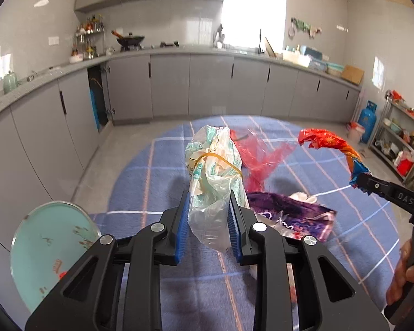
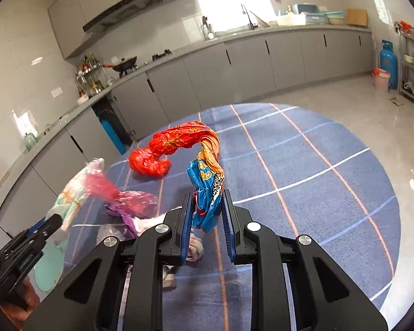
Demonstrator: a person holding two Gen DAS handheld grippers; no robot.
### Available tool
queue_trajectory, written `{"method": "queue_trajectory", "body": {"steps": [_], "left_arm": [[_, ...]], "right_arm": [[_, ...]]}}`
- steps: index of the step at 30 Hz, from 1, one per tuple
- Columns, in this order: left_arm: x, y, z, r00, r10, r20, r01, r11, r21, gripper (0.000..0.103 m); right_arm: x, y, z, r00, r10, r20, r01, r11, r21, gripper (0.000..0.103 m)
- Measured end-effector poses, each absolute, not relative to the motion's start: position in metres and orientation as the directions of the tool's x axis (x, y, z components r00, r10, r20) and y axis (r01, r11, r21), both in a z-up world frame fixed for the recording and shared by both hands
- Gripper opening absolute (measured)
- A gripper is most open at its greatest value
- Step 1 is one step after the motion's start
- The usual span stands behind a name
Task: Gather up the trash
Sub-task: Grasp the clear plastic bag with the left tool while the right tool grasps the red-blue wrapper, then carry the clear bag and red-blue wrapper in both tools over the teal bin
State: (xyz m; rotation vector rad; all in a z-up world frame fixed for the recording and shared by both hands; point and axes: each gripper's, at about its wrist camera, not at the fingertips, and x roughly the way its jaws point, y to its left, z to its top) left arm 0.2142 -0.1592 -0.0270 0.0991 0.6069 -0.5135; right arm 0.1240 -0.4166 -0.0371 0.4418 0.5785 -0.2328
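Grey kitchen, cabinets all along the wall, round worktop under a blue plaid cloth (image 2: 303, 165). Left gripper (image 1: 207, 215) is clamped on a rubber-banded clear bag (image 1: 215, 171), right gripper (image 2: 207, 215) on a red-and-blue wrapper (image 2: 204, 171), both lifted. Purple wrapper (image 1: 289, 209) lies below.

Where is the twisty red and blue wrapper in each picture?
Left wrist view: the red and blue wrapper hangs at far right, pinched by the right gripper.
Right wrist view: the wrapper rises from the jaws at centre.
Shared landmark: the blue gas cylinder by the far wall.
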Motion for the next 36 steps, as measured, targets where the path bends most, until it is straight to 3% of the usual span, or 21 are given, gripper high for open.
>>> {"method": "queue_trajectory", "body": {"steps": [19, 36], "left_arm": [[0.18, -0.084, -0.01, 0.77, -0.375, -0.516, 0.373, 0.921, -0.113, 0.026], [0.176, -0.007, -0.011, 0.815, -0.253, -0.521, 0.219, 0.968, -0.127, 0.026]], "right_arm": [[0.129, -0.347, -0.015, 0.849, -0.008, -0.528, 0.216, 0.918, 0.332, 0.022], [0.163, -0.24, -0.011, 0.823, 0.178, -0.539, 0.01, 0.945, 0.327, 0.022]]}}
